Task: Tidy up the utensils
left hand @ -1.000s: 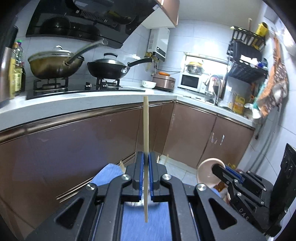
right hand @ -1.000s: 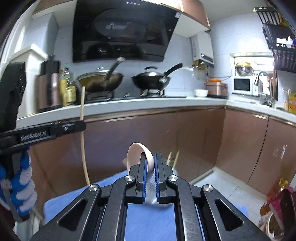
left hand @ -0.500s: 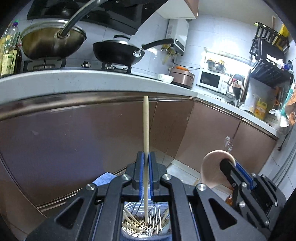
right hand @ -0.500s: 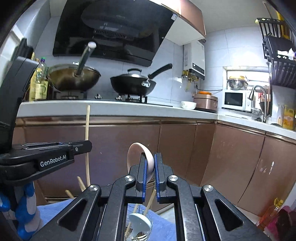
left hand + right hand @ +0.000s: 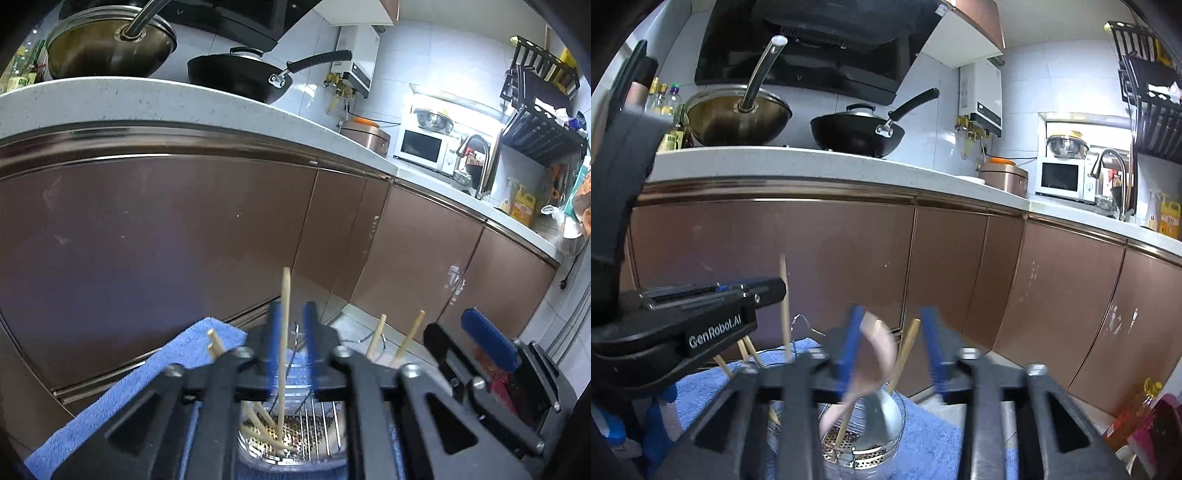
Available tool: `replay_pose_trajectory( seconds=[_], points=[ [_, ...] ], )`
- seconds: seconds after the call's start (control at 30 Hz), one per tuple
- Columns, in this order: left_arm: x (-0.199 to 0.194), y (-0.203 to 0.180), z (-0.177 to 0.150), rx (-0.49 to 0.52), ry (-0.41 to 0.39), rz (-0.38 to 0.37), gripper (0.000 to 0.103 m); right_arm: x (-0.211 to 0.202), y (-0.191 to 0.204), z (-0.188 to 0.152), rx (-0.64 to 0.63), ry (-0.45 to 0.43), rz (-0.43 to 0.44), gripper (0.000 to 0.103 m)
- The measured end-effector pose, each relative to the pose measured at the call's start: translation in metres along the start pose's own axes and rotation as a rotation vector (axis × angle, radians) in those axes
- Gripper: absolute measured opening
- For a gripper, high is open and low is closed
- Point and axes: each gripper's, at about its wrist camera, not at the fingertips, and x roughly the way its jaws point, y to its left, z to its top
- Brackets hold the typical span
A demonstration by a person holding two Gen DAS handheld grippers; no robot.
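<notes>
We note a blue towel [image 5: 177, 354], brown cabinet doors [image 5: 155, 243], a speckled white countertop [image 5: 122, 99], a black wok [image 5: 857, 129], and pale wooden chopsticks [image 5: 284, 332].

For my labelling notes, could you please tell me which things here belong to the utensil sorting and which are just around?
Job: chopstick, spoon, holder, chopsticks.
Around: wok, pan, microwave, towel.

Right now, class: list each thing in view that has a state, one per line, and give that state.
left claw: jaws just opened, chopstick loose between them
chopstick: upright, lower end in the holder
right claw: jaws just opened, spoon between them
spoon: tilted, dropping into the holder
holder: holding utensils
black wok: lidded
</notes>
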Motion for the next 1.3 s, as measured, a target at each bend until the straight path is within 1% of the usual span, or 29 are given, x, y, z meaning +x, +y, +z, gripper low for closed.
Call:
replay_pose_trajectory(
  seconds=[0.03, 0.17, 0.23, 0.3, 0.4, 0.6, 0.73, 0.9, 0.97, 1.17, 1.3],
  points=[
    [-0.003, 0.001, 0.0, -0.006, 0.001, -0.001, 0.029, -0.002, 0.0, 0.001, 0.001, 0.0, -0.001, 0.04],
    [-0.03, 0.004, -0.001, 0.0, -0.019, 0.007, 0.032, -0.022, -0.001, 0.007, 0.008, -0.006, -0.014, 0.04],
    [-0.045, 0.006, -0.001, 0.002, -0.033, 0.011, 0.04, -0.04, 0.0, 0.009, 0.013, -0.009, -0.02, 0.04],
    [-0.063, 0.007, 0.0, 0.003, -0.05, 0.024, 0.046, -0.054, 0.0, 0.01, 0.023, -0.005, -0.022, 0.041],
    [-0.095, 0.006, -0.001, 0.016, -0.07, 0.042, 0.051, -0.079, 0.001, 0.012, 0.044, -0.001, -0.02, 0.043],
    [-0.172, -0.008, -0.008, 0.101, -0.123, 0.107, 0.062, -0.135, 0.005, 0.019, 0.11, 0.001, 0.002, 0.05],
    [-0.223, -0.014, -0.017, 0.135, -0.162, 0.148, 0.066, -0.181, 0.011, 0.02, 0.16, -0.014, 0.022, 0.055],
    [-0.283, -0.016, -0.028, 0.156, -0.201, 0.201, 0.068, -0.234, 0.019, 0.017, 0.201, -0.035, 0.032, 0.056],
    [-0.302, -0.017, -0.032, 0.157, -0.212, 0.207, 0.068, -0.253, 0.02, 0.018, 0.209, -0.046, 0.036, 0.057],
    [-0.347, -0.021, -0.044, 0.18, -0.238, 0.227, 0.07, -0.304, 0.035, 0.025, 0.178, -0.085, 0.033, 0.059],
    [-0.371, -0.021, -0.05, 0.19, -0.259, 0.226, 0.07, -0.33, 0.045, 0.025, 0.16, -0.102, 0.044, 0.062]
  ],
)
